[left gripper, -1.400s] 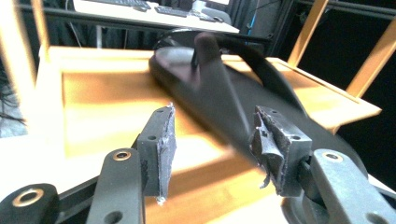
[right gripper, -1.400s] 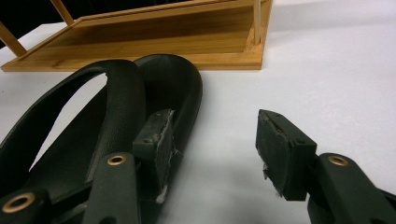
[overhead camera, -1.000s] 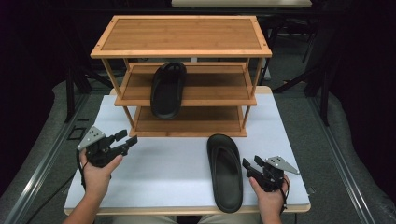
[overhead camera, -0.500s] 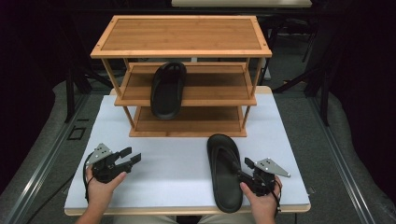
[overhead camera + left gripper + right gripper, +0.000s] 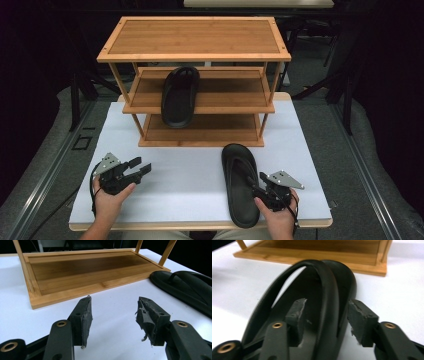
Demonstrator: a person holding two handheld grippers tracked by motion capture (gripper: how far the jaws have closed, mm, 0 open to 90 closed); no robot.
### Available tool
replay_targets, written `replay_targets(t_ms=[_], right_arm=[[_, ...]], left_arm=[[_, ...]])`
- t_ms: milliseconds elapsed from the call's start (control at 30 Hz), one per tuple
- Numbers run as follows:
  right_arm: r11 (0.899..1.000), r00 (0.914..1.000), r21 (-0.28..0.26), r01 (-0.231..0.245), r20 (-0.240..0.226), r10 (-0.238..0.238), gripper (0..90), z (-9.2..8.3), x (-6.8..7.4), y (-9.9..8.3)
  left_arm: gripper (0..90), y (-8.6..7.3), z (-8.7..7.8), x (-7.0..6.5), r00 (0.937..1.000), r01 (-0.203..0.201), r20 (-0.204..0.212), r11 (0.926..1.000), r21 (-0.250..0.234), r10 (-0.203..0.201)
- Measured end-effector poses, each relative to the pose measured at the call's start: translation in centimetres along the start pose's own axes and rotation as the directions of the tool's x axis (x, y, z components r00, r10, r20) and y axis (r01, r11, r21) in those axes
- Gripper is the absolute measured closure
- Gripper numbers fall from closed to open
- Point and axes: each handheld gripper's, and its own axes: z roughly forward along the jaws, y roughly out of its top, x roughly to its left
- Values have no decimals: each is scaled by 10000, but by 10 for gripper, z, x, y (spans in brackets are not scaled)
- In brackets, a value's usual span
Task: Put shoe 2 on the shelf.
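2 tongs: right tongs (image 5: 325,322) have just been closing around sandal (image 5: 241,184) edge and strap, not yet gripping, pickup imminent; left tongs (image 5: 113,320) wide open, empty, sandal to their right.

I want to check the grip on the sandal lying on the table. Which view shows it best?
The right gripper view: the sandal fills it, its edge and strap between the right gripper pads, whose jaws have just been closing. The high view shows its whole outline; the left gripper view catches one end at the right.

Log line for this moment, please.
right gripper: closing around sandal edge, not clamped | left gripper: open, empty | rack: other sandal shelved
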Motion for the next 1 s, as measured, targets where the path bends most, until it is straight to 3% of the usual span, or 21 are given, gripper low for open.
replay_targets(t_ms=[100, 233, 367, 500, 667, 767, 867, 1000], right_arm=[[9996, 9998, 275, -42, 182, 37, 591, 0, -2, 0], [9988, 9998, 468, -147, -103, 152, 700, 1, -1, 0], [9988, 9999, 482, 50, 137, -56, 728, 2, 3, 1], [9995, 9994, 182, 246, -228, -242, 756, 8, 7, 1], [9977, 9957, 105, 669, -649, -661, 774, 20, 9, 7], [9959, 9941, 176, 891, -632, -879, 762, 21, 9, 7], [9958, 9947, 286, 875, -574, -858, 725, 17, 10, 4], [9945, 9974, 865, 589, -454, -551, 671, 12, 5, -3]], left_arm=[[459, 0, 0, 1, 10000, 43, 68, 10000, 25, -43], [459, 0, 0, 1, 10000, 46, 83, 10000, -61, -46], [459, -1, 0, 2, 10000, 48, -4, 10000, -79, -48], [459, -1, 0, 2, 10000, 53, -37, 10000, -52, -53], [459, -1, 1, 3, 10000, 54, -36, 10000, -24, -54], [459, -1, 0, 4, 10000, 52, -13, 10000, -33, -52], [459, -1, -1, 5, 10000, 79, -51, 10000, -5, -79], [458, -1, -1, 7, 9998, 178, -71, 9998, -49, -179]])
